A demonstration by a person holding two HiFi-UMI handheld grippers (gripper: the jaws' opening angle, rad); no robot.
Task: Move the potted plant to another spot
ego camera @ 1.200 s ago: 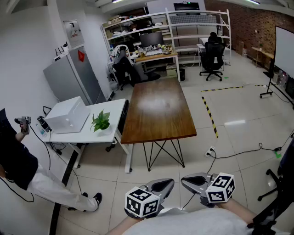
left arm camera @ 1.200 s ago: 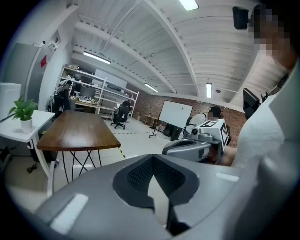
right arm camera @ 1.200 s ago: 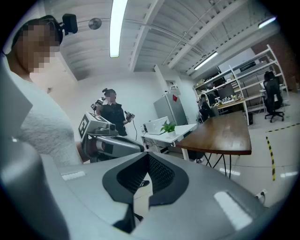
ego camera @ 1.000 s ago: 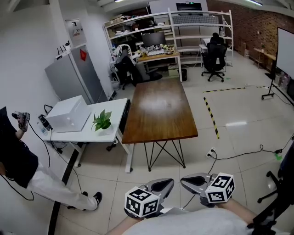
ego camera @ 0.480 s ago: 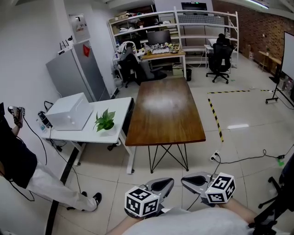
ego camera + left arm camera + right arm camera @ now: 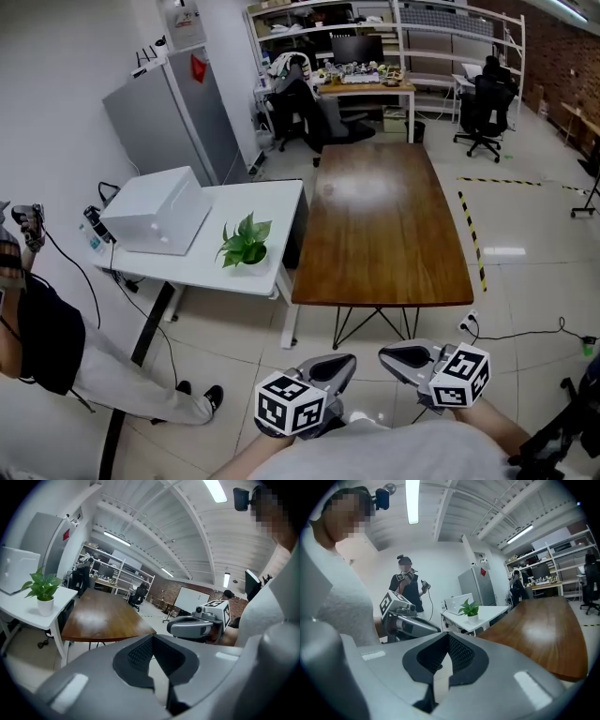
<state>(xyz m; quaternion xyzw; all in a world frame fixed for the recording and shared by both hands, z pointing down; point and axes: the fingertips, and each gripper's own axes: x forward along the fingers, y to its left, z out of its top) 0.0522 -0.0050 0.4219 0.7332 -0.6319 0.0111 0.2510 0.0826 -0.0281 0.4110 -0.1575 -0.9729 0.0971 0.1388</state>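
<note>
**Scene, left to right.** A person (image 6: 42, 328) stands at the far left, close to the white tabletop (image 6: 202, 272). A white box (image 6: 155, 214) lies on that tabletop. The potted plant (image 6: 247, 244) stands upright to the right of the box, apart from it and near the tabletop's right-hand end. A wooden tabletop (image 6: 394, 225) adjoins on the right and looks like a possible new spot.

**Risks, as judged.**
- The plant is well apart from both grippers, so nothing is secured yet.
- The pot is small and the leaves spread wider than it. A grip that closes on foliage instead of the pot would likely tear leaves or let the pot slip.
- A sideways nudge on approach could tip the pot or push it towards the tabletop's near edge.
- The bystander limits room on the left, so a reach from that side risks contact.

**Fingers.**
- The left gripper (image 6: 339, 361) is held low in front of the body. Its fingers (image 6: 138, 656) are pressed together with nothing between them.
- The right gripper (image 6: 386, 354), just beside it, is the same, with its fingers (image 6: 461, 656) pressed together and empty.
- Either gripper would have to spread its fingers before it could take the pot.
</note>
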